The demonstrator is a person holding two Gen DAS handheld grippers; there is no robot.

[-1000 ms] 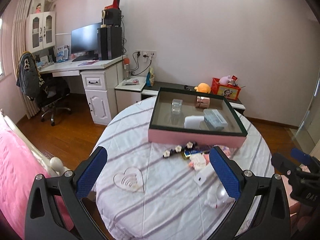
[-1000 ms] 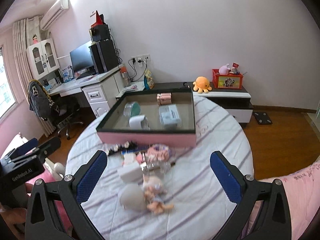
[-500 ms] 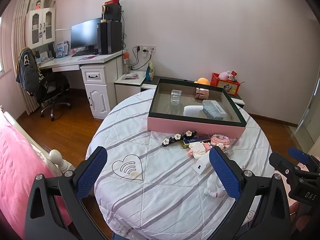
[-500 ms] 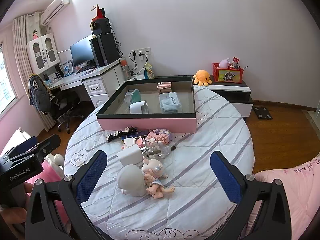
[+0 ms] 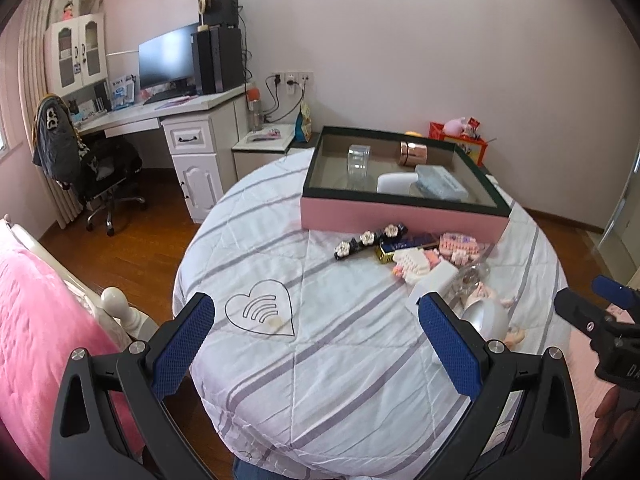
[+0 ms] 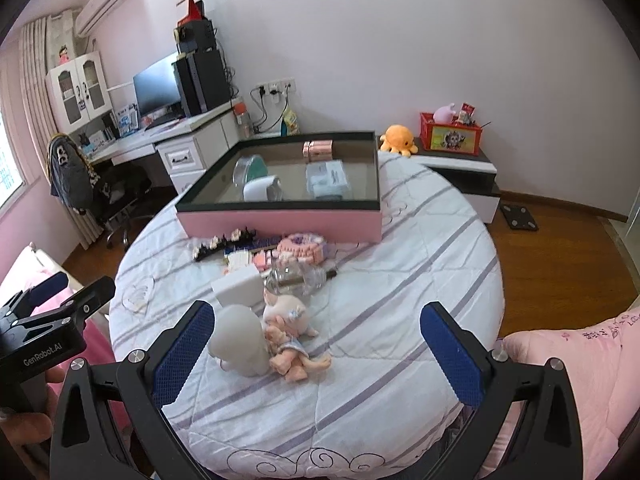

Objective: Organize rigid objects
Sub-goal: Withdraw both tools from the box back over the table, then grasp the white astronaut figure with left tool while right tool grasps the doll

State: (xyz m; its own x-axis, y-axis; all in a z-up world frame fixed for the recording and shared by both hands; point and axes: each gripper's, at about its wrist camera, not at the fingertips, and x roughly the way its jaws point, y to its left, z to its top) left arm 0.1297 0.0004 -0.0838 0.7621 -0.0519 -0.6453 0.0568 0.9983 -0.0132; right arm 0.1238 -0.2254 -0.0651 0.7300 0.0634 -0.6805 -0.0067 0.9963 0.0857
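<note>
A pink-sided box [image 5: 400, 216] [image 6: 280, 222] with a dark rim stands at the far side of a round table covered by a striped cloth [image 5: 340, 344] [image 6: 400, 300]. It holds a clear jar [image 5: 359, 159], a rose-gold tin [image 5: 412, 153], a white object and a pale blue case [image 6: 327, 178]. In front of it lie a flowered hair clip [image 5: 368, 240], pink block models [image 6: 300, 249], a white box [image 6: 236, 288], a glass bottle [image 6: 296, 276], a grey-white egg shape [image 6: 240, 340] and a small doll [image 6: 288, 332]. My left gripper [image 5: 316, 344] and right gripper [image 6: 316, 350] are open, empty, near the table's front edge.
A pink bed [image 5: 36, 352] lies at the left with a white bedpost [image 5: 116, 300]. A desk with monitor [image 5: 168, 60] and a chair [image 5: 92, 168] stand at the back left. A low cabinet with an orange plush [image 6: 396, 140] and a red box [image 6: 450, 134] stands behind the table.
Both grippers have pulled back from the table and risen, so the box and the loose items appear farther away and the whole tabletop shows. Both stay open.
</note>
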